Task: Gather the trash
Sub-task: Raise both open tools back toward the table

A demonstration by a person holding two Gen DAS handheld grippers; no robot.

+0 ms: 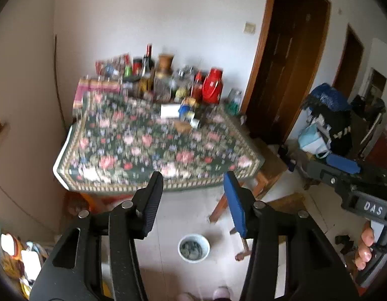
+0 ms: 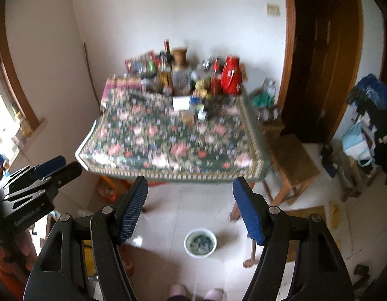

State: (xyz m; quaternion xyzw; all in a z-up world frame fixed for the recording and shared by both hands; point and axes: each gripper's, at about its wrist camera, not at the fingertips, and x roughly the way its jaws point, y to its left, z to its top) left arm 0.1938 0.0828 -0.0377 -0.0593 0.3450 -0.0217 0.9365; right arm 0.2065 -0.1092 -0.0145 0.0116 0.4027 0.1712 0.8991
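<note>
A table under a dark floral cloth (image 1: pixel 143 148) (image 2: pixel 156 138) stands ahead and below both grippers. Near its far end lie a white box (image 1: pixel 169 110) (image 2: pixel 181 102), a small brown box (image 1: pixel 182 126) (image 2: pixel 188 118) and small jars; the blur hides which are trash. A white bin (image 1: pixel 193 260) (image 2: pixel 199 256) with grey scraps inside sits on the floor in front of the table. My left gripper (image 1: pixel 193 178) is open and holds nothing; it also shows at the left edge of the right wrist view (image 2: pixel 57 166). My right gripper (image 2: pixel 191 180) (image 1: pixel 341 163) is open and holds nothing too.
Bottles, jars and a red thermos (image 1: pixel 212 85) (image 2: pixel 231 77) crowd the table's back edge by the wall. A wooden stool (image 2: pixel 291 155) stands right of the table, before a dark door (image 1: pixel 288 62). Bags are piled at far right (image 1: pixel 323 120). Pink slippers (image 2: pixel 177 292) show below.
</note>
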